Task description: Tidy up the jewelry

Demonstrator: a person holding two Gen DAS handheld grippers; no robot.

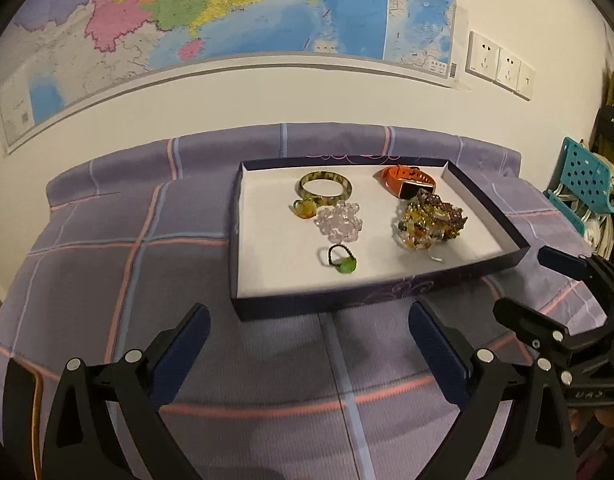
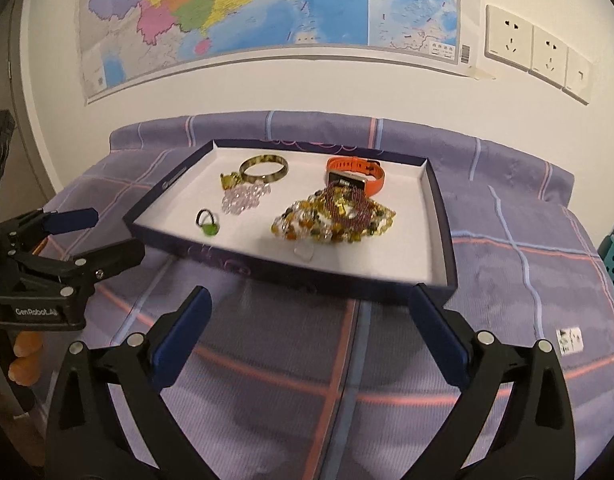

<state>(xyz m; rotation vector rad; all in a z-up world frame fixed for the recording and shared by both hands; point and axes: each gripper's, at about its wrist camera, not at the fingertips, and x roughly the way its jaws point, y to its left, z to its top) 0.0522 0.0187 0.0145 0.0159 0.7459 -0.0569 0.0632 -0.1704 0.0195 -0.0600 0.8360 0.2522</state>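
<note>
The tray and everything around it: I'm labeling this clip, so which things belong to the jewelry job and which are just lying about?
Job:
tray
bangle
orange watch
mixed bead pile
clear bead bracelet
amber ring
green ring
left gripper
right gripper

Lying about:
wall map
sockets
teal basket

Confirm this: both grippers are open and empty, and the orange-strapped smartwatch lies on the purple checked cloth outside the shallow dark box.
Wrong in one respect: the orange-strapped smartwatch lies inside the shallow dark box, at its far side, as the left wrist view shows. The left gripper and right gripper are indeed open and empty.
</note>
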